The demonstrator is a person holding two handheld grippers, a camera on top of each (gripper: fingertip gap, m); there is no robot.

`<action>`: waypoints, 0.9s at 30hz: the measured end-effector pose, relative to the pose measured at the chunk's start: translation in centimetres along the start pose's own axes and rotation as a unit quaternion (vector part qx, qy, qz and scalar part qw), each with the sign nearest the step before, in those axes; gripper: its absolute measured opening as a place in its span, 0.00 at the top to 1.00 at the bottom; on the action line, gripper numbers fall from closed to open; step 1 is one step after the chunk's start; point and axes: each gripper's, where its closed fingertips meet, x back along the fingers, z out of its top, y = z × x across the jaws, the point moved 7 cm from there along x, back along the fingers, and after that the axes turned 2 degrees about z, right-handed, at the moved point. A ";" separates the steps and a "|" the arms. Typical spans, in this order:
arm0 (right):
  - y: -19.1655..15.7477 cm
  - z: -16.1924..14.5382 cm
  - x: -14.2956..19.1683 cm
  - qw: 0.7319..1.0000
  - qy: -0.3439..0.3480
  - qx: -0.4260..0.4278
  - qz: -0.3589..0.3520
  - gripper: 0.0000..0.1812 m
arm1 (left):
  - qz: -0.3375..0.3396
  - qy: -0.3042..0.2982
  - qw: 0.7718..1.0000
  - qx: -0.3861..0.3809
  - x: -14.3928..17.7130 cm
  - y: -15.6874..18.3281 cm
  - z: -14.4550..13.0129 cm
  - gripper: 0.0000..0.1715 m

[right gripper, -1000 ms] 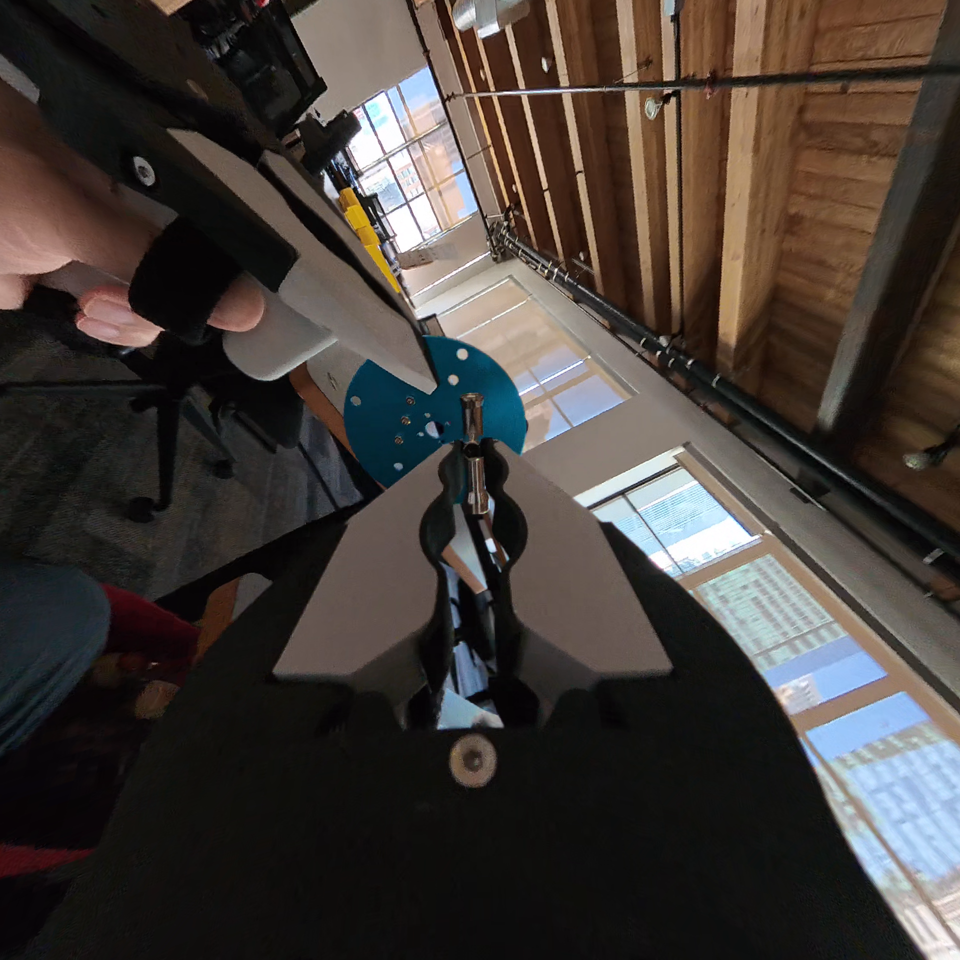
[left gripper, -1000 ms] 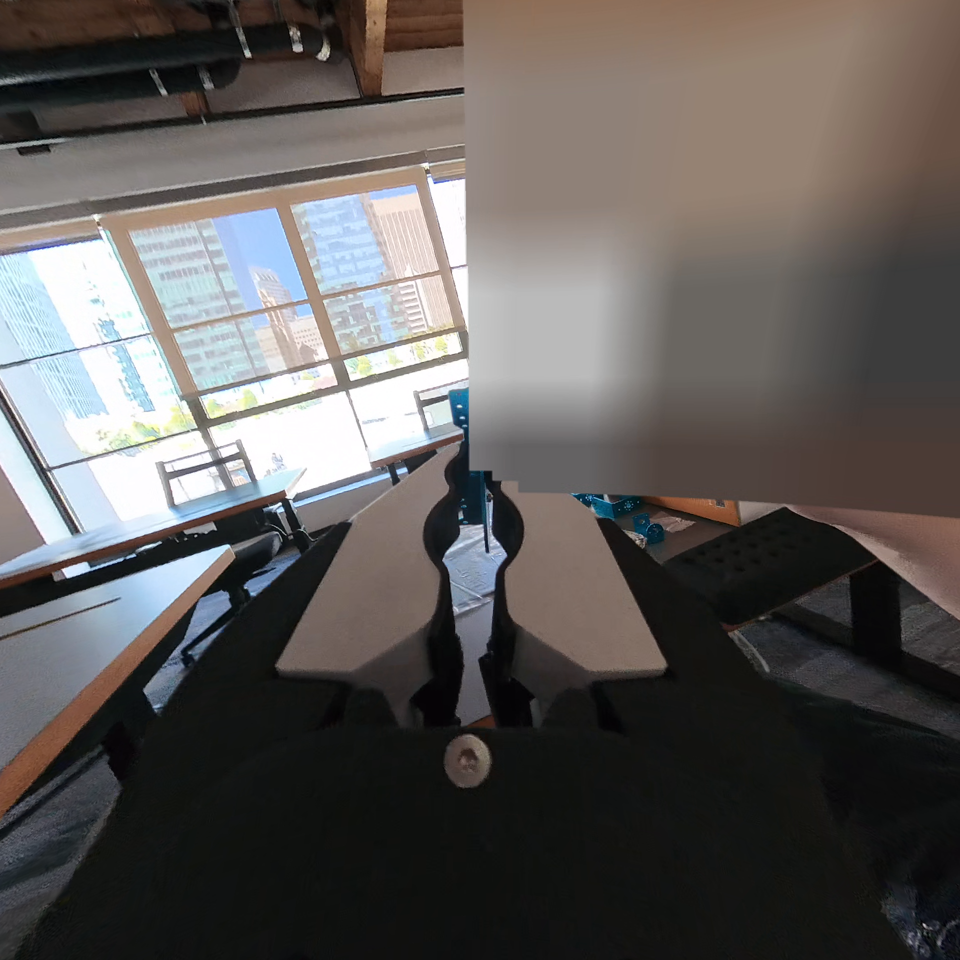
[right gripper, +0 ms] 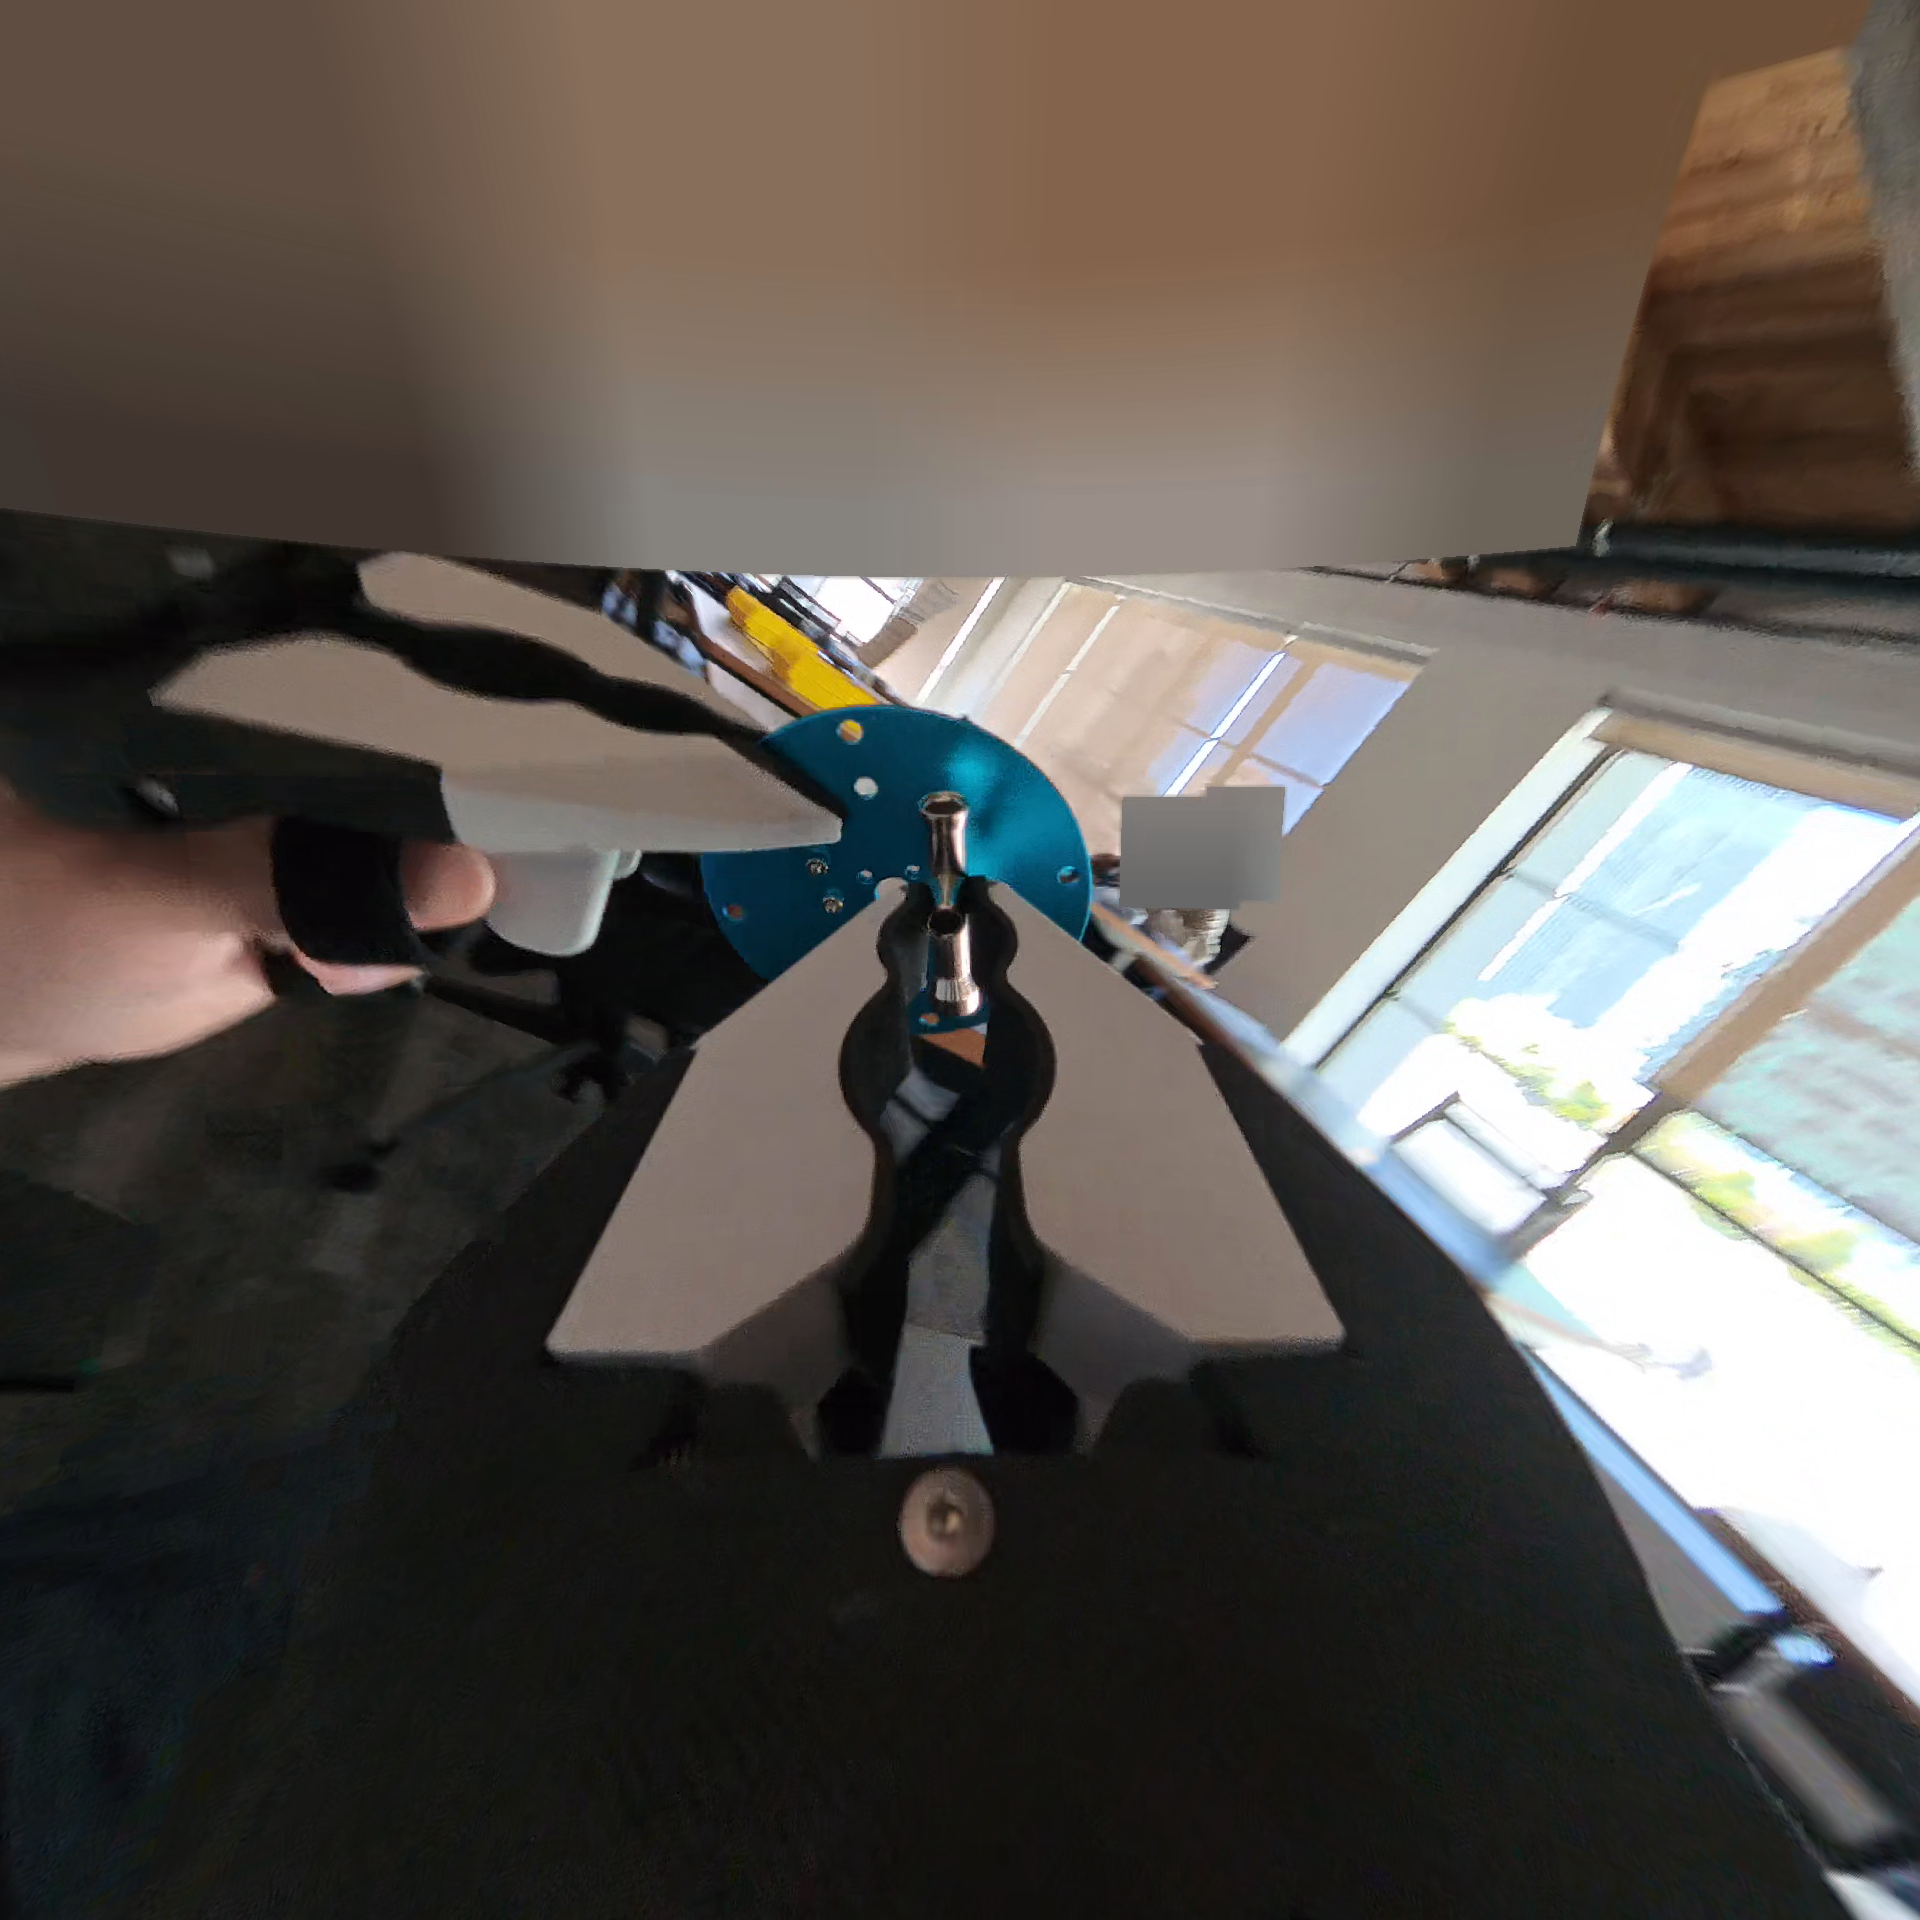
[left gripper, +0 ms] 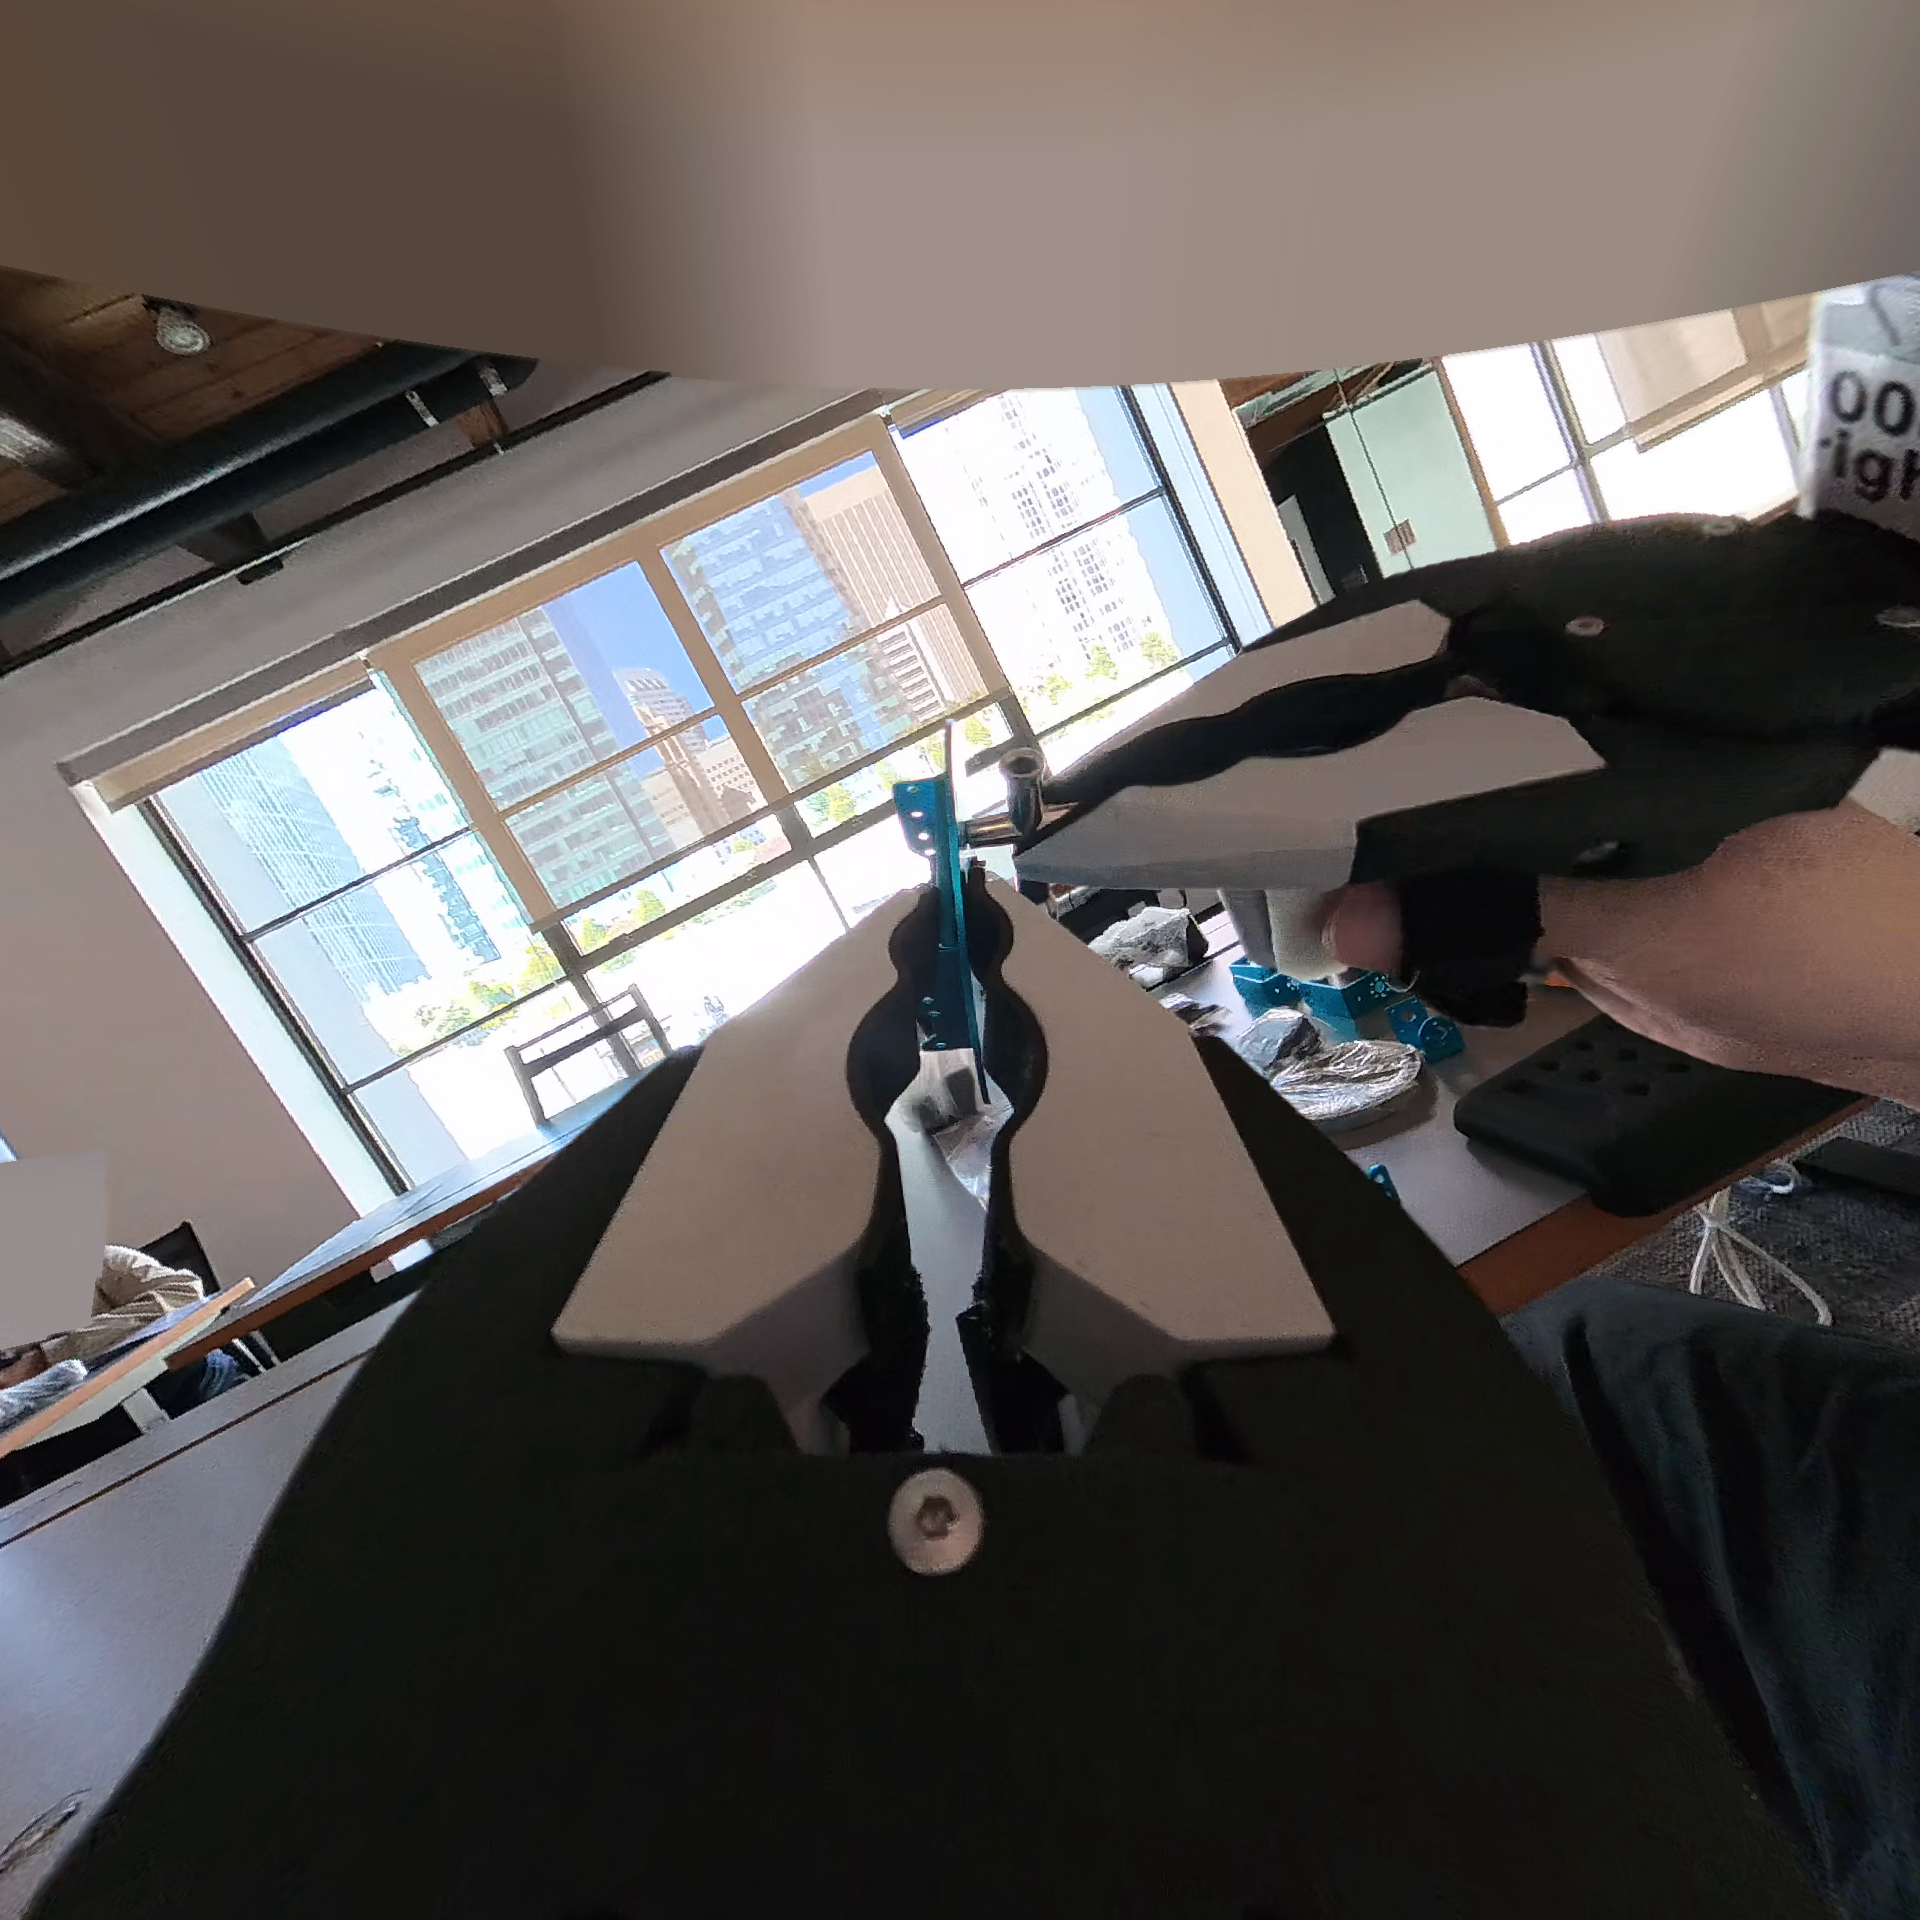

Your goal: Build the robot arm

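Okay, left gripper (left gripper: 951,906): jaws clenched on the rim of a blue perforated disc (right gripper: 997,779), held up in the air, edge-on in the left wrist view. Right gripper (right gripper: 948,925): jaws clamped on a chrome socket-ended tool (right gripper: 943,842). One end of the tool is at the disc face near its centre; actual contact is unclear. A hand (left gripper: 1714,935) grips the right gripper's handle. Beyond, on the tabletop (left gripper: 1455,1174), lie loose blue metal parts (left gripper: 1351,997) and a black mat (left gripper: 1662,1112), well apart from both grippers.
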 end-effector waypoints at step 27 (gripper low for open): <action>0.5 -1.4 -0.7 0.993 -0.066 0.095 -0.038 0.97 | 0.028 -0.037 0.997 0.060 -1.1 -0.7 -1.9 0.98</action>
